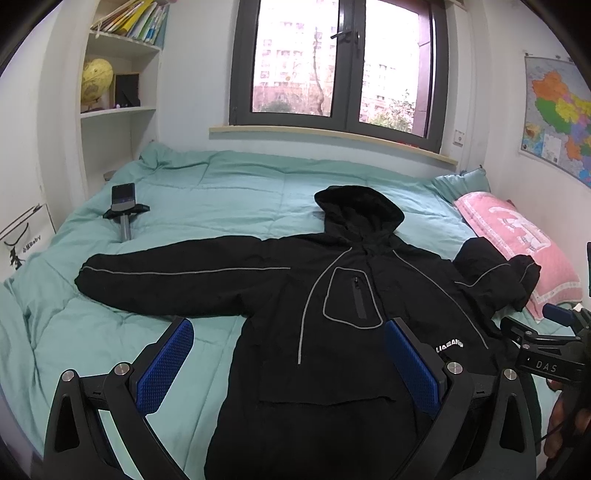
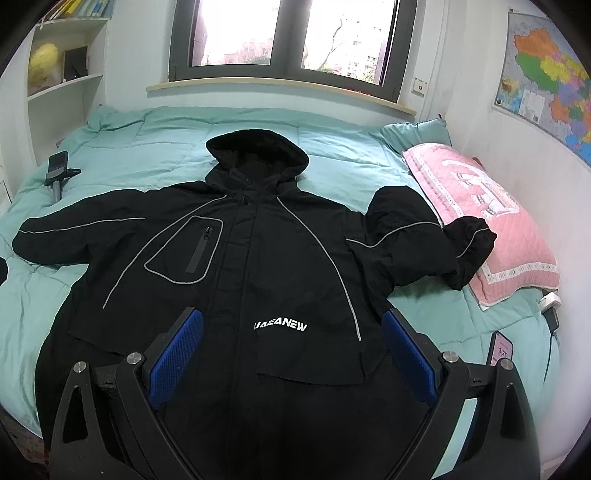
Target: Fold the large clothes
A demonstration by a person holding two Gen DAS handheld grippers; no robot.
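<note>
Black jacket [image 2: 258,258] lies spread on the teal-quilted bed [image 2: 332,147] beneath a window [image 2: 288,33].

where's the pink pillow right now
In both wrist views the pink pillow lies at the right side of the bed, near the wall with the map; the black jacket has one cuff resting on it.

teal bed [image 2: 332,147] – black jacket [image 2: 258,258], pink pillow [image 2: 498,229], tripod [image 2: 57,173]

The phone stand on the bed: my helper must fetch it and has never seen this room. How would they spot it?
Find the green quilt. Look toward its corner by the white shelves, left of the black jacket. The phone stand is the only small grey thing lying there.
</note>
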